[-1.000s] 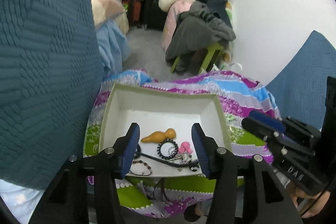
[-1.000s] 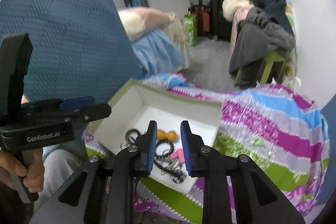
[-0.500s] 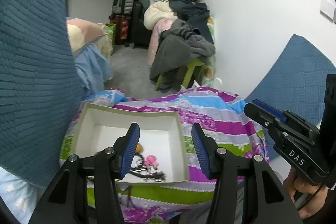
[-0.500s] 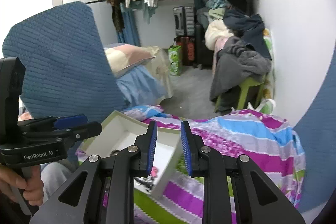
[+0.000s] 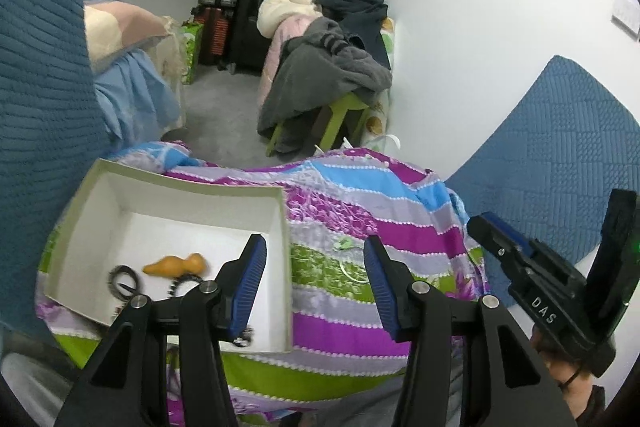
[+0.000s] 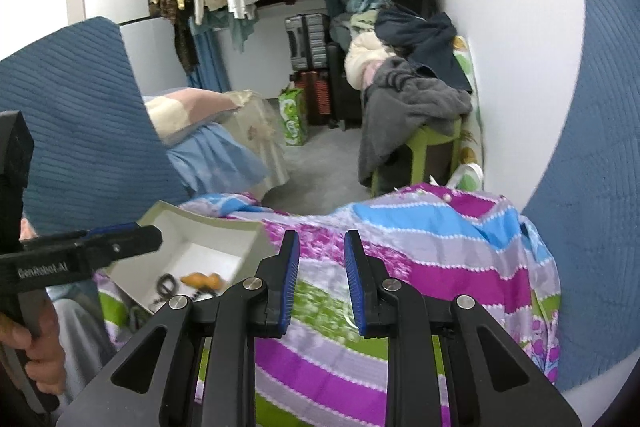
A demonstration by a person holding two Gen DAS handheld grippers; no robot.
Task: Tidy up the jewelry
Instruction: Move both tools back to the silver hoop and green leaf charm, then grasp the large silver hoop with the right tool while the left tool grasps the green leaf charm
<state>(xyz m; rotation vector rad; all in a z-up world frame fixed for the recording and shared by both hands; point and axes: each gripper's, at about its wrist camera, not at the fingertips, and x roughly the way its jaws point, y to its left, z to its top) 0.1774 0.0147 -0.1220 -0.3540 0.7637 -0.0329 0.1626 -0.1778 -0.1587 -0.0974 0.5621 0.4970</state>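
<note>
At the far left of the left wrist view stands a blue quilted cushion [image 5: 36, 99], and beside it the white box [image 5: 84, 187] now sits low and to the left of the frame, where a second ago it lay square between the blue pads. Inside it the orange gourd-shaped charm [image 5: 176, 264] rests on the white floor near a dark beaded bracelet [image 5: 122, 277] and a black spiked ring [image 5: 182, 283] partly hidden by the gripper's arm; the pink piece seen earlier is no longer in sight. The left gripper [image 5: 314, 259] has swung rightward off the box: its left pad overlaps the box's right wall while its right pad stands over the striped purple, green and blue cloth [image 5: 360, 219]. Its jaws stand moderately wide with nothing between them, about as before. On that cloth, just between the pads, lies a small pale thin loop [image 5: 352, 273], too faint to identify. Farther right, the right gripper [image 6: 320, 271] has likewise left the box, which a second ago lay under its pads; it hovers over the cloth with jaws narrow, a slim gap and nothing held, unchanged in width.
</note>
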